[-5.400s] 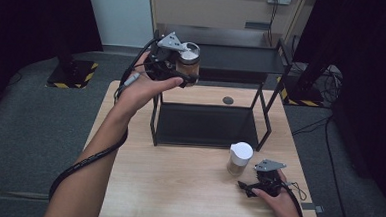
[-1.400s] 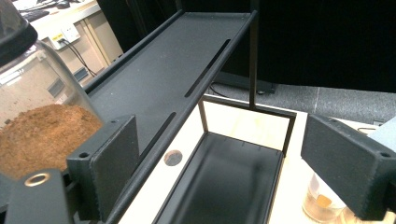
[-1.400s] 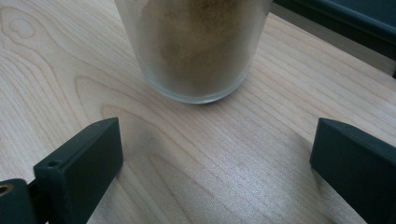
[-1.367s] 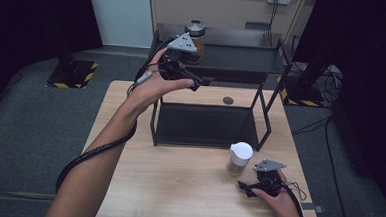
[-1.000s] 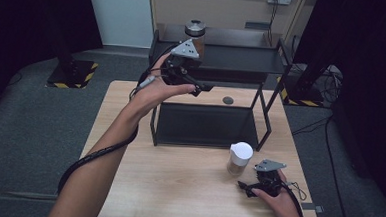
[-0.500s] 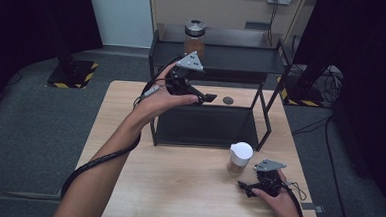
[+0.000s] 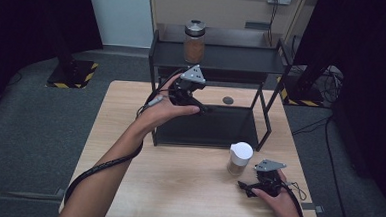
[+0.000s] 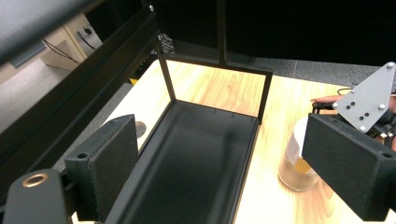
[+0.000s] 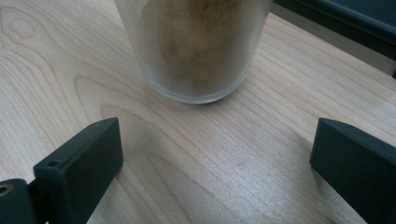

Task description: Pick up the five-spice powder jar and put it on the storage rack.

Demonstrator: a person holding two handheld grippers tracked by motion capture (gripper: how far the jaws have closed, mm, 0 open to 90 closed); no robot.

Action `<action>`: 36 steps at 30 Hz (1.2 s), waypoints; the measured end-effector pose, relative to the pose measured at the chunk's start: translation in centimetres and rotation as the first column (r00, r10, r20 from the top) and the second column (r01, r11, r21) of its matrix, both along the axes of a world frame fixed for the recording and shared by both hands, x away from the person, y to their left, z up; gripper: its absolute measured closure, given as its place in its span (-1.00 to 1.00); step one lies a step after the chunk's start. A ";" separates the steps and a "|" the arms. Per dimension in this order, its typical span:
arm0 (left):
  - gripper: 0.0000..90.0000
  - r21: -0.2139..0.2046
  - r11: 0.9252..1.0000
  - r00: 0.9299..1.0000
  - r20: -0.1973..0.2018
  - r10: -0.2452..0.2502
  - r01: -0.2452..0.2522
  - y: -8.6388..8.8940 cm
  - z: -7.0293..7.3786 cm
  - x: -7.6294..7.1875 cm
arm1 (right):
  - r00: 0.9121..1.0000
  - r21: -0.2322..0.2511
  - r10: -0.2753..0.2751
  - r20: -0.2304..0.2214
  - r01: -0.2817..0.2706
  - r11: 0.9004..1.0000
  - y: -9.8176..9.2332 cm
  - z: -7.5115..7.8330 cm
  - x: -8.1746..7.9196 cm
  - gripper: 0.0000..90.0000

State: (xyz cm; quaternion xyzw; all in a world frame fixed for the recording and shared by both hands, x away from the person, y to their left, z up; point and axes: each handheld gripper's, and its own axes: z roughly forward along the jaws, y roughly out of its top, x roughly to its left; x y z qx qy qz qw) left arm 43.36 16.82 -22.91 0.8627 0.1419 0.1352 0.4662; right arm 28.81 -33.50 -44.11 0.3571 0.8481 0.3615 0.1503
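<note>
The light wooden table (image 7: 177,188) carries a black metal two-tier shelf rack (image 7: 218,57), whose flat black lower tray (image 7: 210,132) rests on the tabletop and whose upper shelf stands on thin black posts. On the upper shelf, near its left end, a clear glass jar with a grey metal lid and brown contents (image 7: 194,41) stands upright, apart from both grippers. A small dark round spot (image 7: 228,100) lies on the table behind the lower tray. In front of the rack's right front post, a frosted glass jar with a white lid and tan powder inside (image 7: 240,158) stands upright on the wood; the right gripper view shows its base (image 9: 196,56) resting flat on the tabletop just ahead of the jaws. The left gripper (image 7: 201,107), held in the person's left hand (image 7: 163,109), hangs above the left part of the lower tray; the left gripper view shows its jaws standing wide apart with nothing between them, the tray below and the frosted jar (image 8: 295,163) off to the right. The right gripper (image 7: 244,187), held in the right hand (image 7: 276,195), rests low on the table just in front of the frosted jar, with its jaws spread wide and empty, not touching the glass.
</note>
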 end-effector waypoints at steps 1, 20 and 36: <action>-0.78 0.006 1.000 1.000 -0.001 -0.001 0.001 -0.1 -0.1 0.0 | 1.000 0.000 0.000 0.000 0.000 1.000 0.0 0.0 0.0 -0.93; -0.79 0.008 1.000 0.998 -0.069 0.010 -0.010 -0.1 -3.8 0.7 | 1.000 0.000 0.000 0.001 0.000 1.000 0.0 0.0 0.0 -0.93; -0.84 0.009 0.999 0.991 -0.123 0.054 -0.053 0.6 -6.5 -0.1 | 1.000 0.001 -0.001 0.000 0.001 1.000 0.0 0.0 0.0 -0.93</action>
